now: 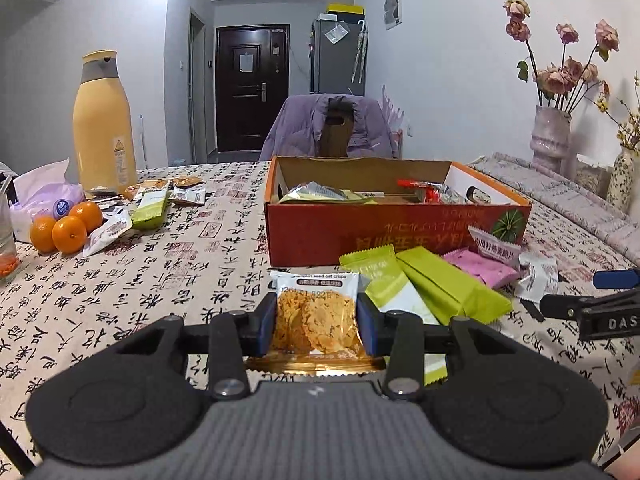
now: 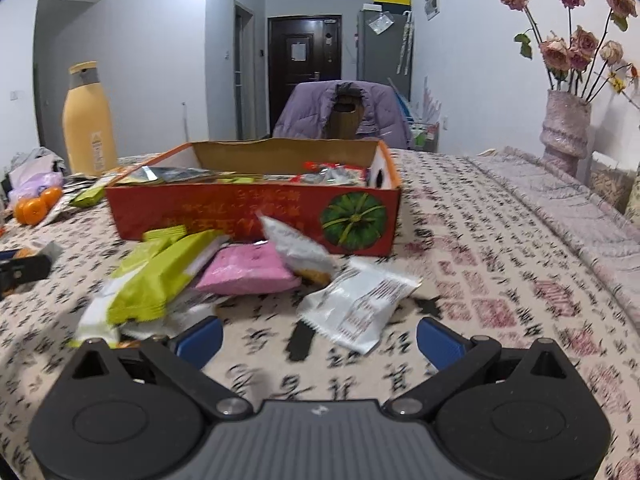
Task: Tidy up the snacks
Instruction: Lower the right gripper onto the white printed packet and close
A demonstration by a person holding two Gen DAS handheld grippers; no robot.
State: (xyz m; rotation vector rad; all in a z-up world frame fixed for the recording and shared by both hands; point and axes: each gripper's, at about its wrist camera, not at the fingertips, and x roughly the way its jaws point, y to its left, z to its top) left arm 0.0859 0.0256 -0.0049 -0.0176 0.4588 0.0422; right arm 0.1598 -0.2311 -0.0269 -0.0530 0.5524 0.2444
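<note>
My left gripper (image 1: 316, 322) is shut on a clear packet of oat crisps (image 1: 314, 312), held a little above the tablecloth in front of the red cardboard box (image 1: 360, 232). The box (image 2: 256, 216) holds several snack packets. Before it lie green packets (image 1: 440, 288), a pink packet (image 1: 484, 266) and white packets (image 1: 538, 274). In the right wrist view the green packets (image 2: 156, 280), pink packet (image 2: 248, 270) and a white packet (image 2: 360, 304) lie just ahead of my right gripper (image 2: 320, 340), which is open with nothing between its fingers. That right gripper (image 1: 592, 296) shows at the left view's right edge.
At the far left stand a yellow bottle (image 1: 104, 124), three oranges (image 1: 66, 226), more packets (image 1: 152, 204) and a glass (image 1: 6, 240). A chair with a purple jacket (image 1: 328, 128) is behind the table. Vases with dried flowers (image 1: 550, 140) stand at the right.
</note>
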